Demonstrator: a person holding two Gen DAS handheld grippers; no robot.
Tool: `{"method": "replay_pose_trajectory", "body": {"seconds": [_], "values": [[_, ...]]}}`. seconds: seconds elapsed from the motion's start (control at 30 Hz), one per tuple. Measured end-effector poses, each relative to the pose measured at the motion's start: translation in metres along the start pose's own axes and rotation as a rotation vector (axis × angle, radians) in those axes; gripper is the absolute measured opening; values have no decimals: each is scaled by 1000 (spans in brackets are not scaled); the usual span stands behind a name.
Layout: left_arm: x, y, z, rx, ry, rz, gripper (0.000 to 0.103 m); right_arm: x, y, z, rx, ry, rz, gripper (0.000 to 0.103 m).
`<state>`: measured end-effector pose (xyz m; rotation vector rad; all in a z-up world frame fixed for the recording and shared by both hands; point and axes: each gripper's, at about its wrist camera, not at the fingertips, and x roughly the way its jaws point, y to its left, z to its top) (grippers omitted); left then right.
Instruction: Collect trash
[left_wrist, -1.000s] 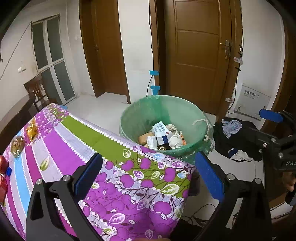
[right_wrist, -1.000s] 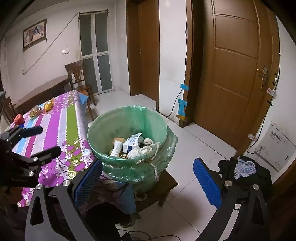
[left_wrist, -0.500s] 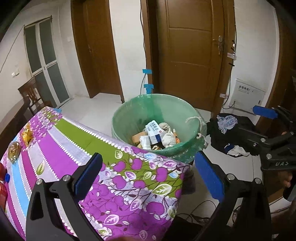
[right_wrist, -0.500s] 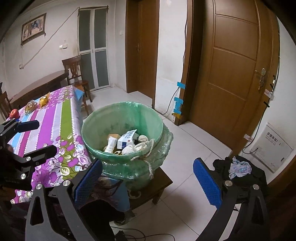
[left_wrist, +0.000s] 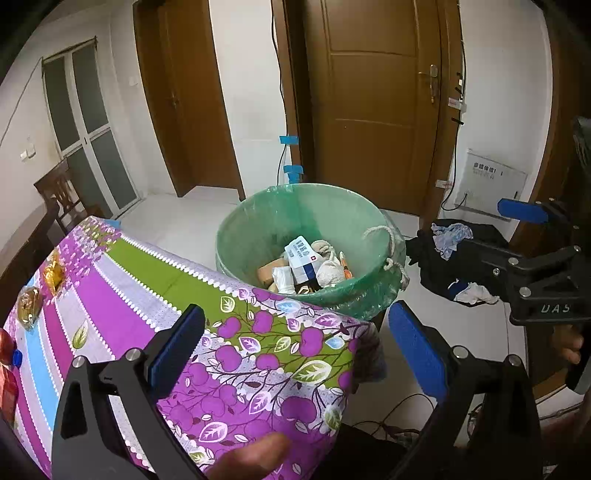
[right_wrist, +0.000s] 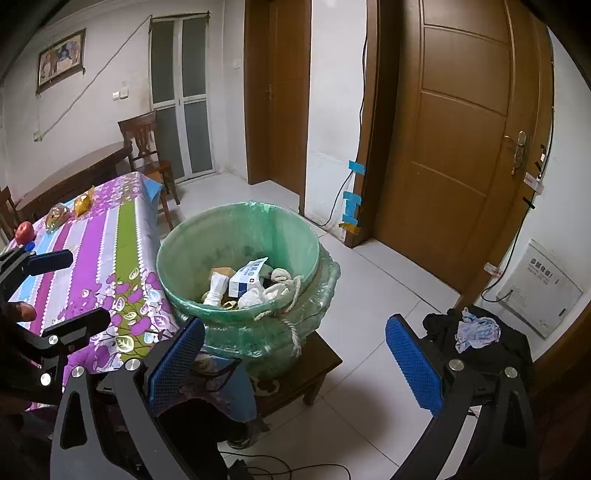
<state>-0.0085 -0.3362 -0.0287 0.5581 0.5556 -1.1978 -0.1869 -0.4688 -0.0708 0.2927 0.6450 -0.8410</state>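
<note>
Both grippers are hanging open and empty: your left gripper (left_wrist: 295, 343) is spreading its blue pads low in the left wrist view, over the near corner of the table (left_wrist: 122, 288), and your right gripper (right_wrist: 293, 358) is doing the same at the bottom of the right wrist view, over the floor (right_wrist: 369, 280). The trash bin (right_wrist: 236, 236), lined with a green bag, is sitting at the centre of both views just past the table's end, on a low wooden stand (right_wrist: 314, 365). It is already holding a white and blue box (right_wrist: 247, 277) and crumpled wrappers.

What you are likely looking for now is the next piece to pick up. Two gold-wrapped snacks (left_wrist: 40, 288) are lying at the left edge of the left wrist view, well apart from the bin, though whether they count as trash I cannot tell. If you are going for one, keep the jaws wide, come down flat over the cloth, and close on the wrapper alone so you are not bunching the tablecloth.

A dark pile of clothes (right_wrist: 480, 332) is lying on the tiles at lower right, below a wooden door (right_wrist: 461, 147). A chair (right_wrist: 144, 147) is standing at centre left.
</note>
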Motion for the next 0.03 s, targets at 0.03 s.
{"method": "replay_pose_trajectory", "body": {"seconds": [0.03], "values": [[-1,-2,0,12,-4,6,97,0,1,0,-3,0,0,98]]}}
